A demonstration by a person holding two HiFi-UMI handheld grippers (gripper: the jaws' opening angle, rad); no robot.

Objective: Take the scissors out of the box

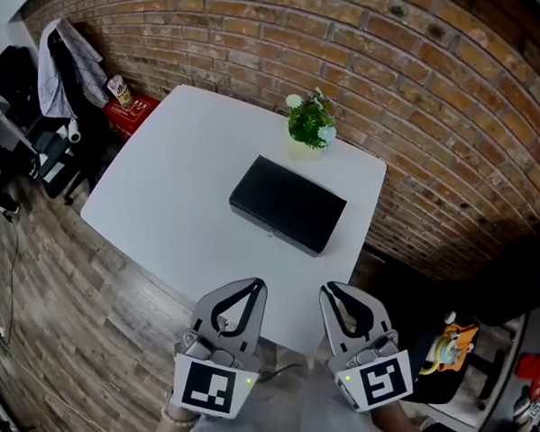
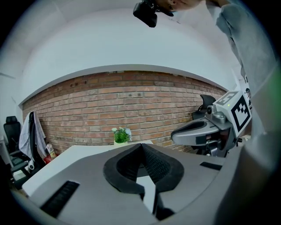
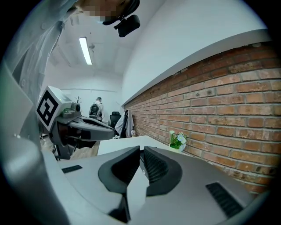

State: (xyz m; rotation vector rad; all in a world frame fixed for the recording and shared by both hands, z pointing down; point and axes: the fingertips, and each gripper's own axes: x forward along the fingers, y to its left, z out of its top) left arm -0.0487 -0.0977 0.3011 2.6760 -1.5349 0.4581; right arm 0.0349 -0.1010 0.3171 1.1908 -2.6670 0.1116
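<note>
The person is holding both claws low over the near edge of the white counter (image 1: 174,184), side by side and just apart, both pointing toward the far edge. The left claw (image 1: 254,283) is showing its jaws pressed together at the tips, with nothing sitting between the ribbed black pads (image 2: 154,164). The right claw (image 1: 331,290) is likewise drawn narrow, its pads (image 3: 154,167) leaving only a thin slit between them and gripping nothing. Each claw is carrying its marker cube at the rear, close to the person's hands.

The black box (image 1: 288,205) is lying flat near the middle of the counter, turned at an angle to the edges, its lid closed. It is resting well ahead of both claws, and neither one is touching it. The scissors are not showing in any view, since the box is closed.

A small potted plant (image 1: 311,120) with green leaves and white flowers is standing at the far edge of the counter, just beyond the box and apart from it. A brick wall (image 1: 407,77) is running behind the counter. To the left, a chair (image 1: 57,140) draped with a pale garment is standing on the wooden floor (image 1: 67,302), with a red crate (image 1: 131,111) beside it against the wall.
</note>
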